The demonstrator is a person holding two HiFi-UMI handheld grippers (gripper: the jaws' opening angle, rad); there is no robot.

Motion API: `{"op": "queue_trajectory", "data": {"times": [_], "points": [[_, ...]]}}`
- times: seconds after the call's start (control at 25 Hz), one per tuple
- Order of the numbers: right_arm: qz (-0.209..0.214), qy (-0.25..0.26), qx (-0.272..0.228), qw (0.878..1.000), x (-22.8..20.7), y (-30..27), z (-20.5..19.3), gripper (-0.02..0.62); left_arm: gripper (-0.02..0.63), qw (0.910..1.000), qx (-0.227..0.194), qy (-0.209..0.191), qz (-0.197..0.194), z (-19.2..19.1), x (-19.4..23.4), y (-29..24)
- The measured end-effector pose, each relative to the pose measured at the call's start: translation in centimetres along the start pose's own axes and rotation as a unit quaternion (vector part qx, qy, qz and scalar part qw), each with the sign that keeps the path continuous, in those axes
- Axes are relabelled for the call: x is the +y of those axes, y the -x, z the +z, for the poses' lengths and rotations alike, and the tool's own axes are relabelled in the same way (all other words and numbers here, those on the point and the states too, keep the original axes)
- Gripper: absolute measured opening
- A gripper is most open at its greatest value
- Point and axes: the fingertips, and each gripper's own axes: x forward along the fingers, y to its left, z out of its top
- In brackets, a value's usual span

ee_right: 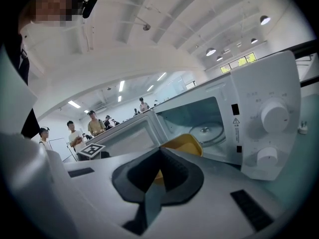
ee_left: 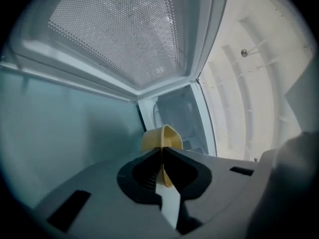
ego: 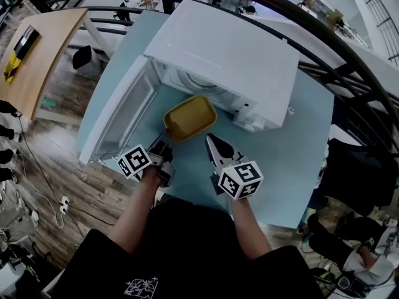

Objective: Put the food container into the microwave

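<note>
A yellow food container (ego: 190, 118) is at the front of the open white microwave (ego: 237, 55), just before the cavity. My left gripper (ego: 163, 143) is shut on its near left rim; in the left gripper view the yellow container (ee_left: 162, 136) sticks out past the closed jaws of the left gripper (ee_left: 162, 152). My right gripper (ego: 211, 139) is at the near right corner. In the right gripper view, the right gripper (ee_right: 160, 151) has its jaws closed with the container (ee_right: 188, 144) showing between and beyond them. The glass turntable (ee_right: 207, 129) lies behind.
The microwave door (ego: 124, 114) swings open to the left, and its mesh window (ee_left: 124, 34) fills the left gripper view. The light blue table (ego: 293, 161) carries the oven. Control knobs (ee_right: 274, 116) are at the right. Black railings and several people stand in the background.
</note>
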Motion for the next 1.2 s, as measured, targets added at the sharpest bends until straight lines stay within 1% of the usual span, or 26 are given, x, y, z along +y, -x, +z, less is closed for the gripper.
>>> {"op": "queue_trajectory", "data": {"times": [0.68, 1.2], "points": [[-0.021, -0.016, -0.009, 1.0, -2.0, -1.1, 0.8, 0.006, 0.028, 0.9999, 0.003, -0.006, -0.014, 2.3, -1.3, -3.5], [-0.026, -0.021, -0.01, 0.999, -3.4, -2.5, 1.7, 0.006, 0.029, 0.9996, 0.013, -0.013, -0.022, 3.6, -2.5, -6.7]]}}
